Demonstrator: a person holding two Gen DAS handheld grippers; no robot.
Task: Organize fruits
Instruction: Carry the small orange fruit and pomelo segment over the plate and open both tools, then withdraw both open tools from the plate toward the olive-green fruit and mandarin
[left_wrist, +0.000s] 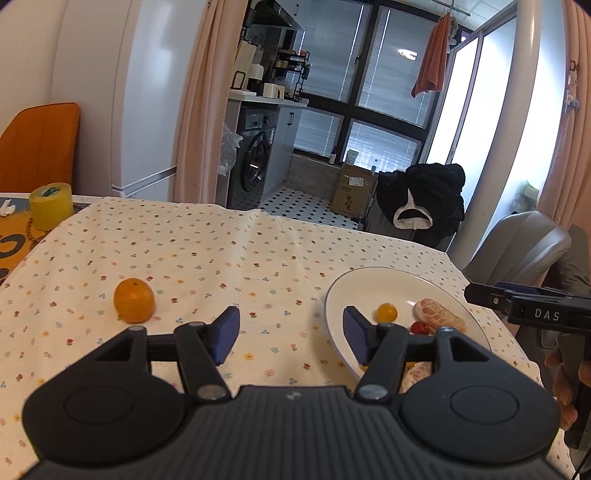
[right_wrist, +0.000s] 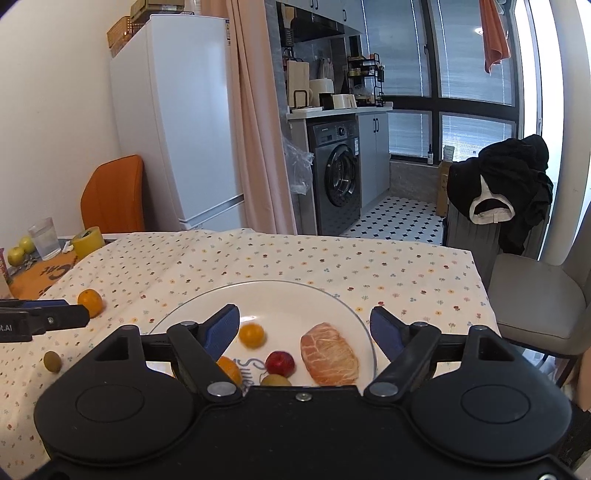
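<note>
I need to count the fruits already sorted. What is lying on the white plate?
On the white plate: a peeled citrus segment, a small yellow-orange fruit, a red one, plus an orange piece and a greenish fruit, both partly covered by the right claw. The near rim is covered too.

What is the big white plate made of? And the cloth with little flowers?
The plate looks like glazed ceramic: smooth, glossy white, catching window glare, with a thin dark rim. The tablecloth looks like thin woven cotton, matte, with creases and a floral print.
</note>
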